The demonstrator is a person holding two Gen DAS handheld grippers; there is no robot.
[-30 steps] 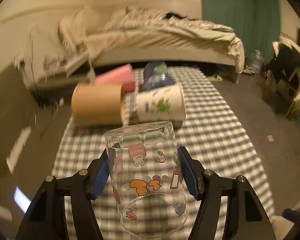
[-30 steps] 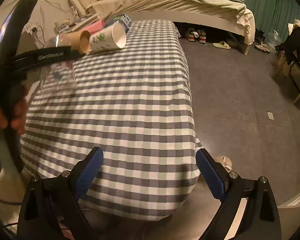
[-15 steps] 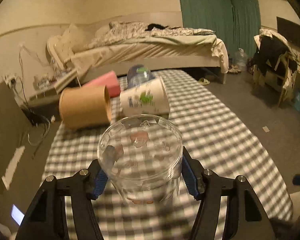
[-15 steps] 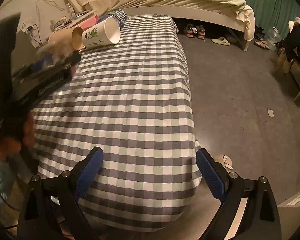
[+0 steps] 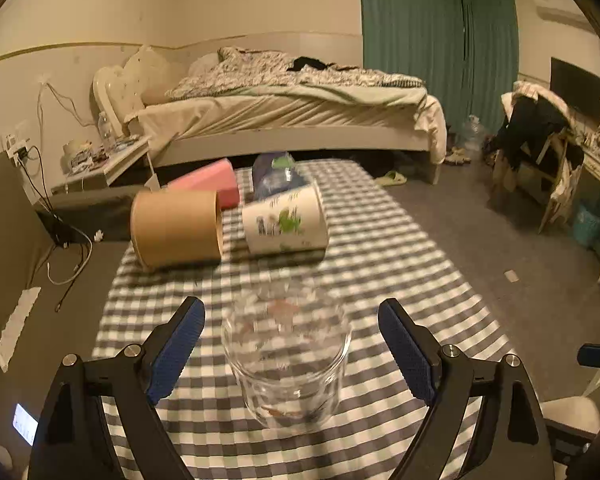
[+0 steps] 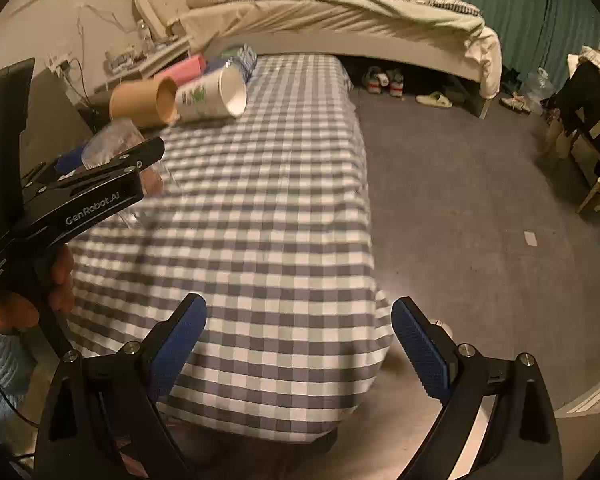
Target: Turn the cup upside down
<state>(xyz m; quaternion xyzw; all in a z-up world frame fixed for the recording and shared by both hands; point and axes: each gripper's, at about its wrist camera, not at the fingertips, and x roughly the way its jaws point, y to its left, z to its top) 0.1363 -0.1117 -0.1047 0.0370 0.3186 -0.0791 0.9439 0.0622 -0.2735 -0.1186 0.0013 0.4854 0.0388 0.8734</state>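
Observation:
A clear glass cup with cartoon prints stands on the checked tablecloth, its flat base up. My left gripper is open, its blue pads apart from the glass on both sides. In the right wrist view the left gripper shows at the left, with the glass blurred behind its arm. My right gripper is open and empty above the table's near end.
A brown paper cup, a white printed cup, a pink cup and a blue bottle lie on their sides at the table's far end. A bed stands behind; grey floor lies to the right.
The left gripper turned the glass over, set it on the cloth and opened, letting it go. The right gripper stayed open and almost still.

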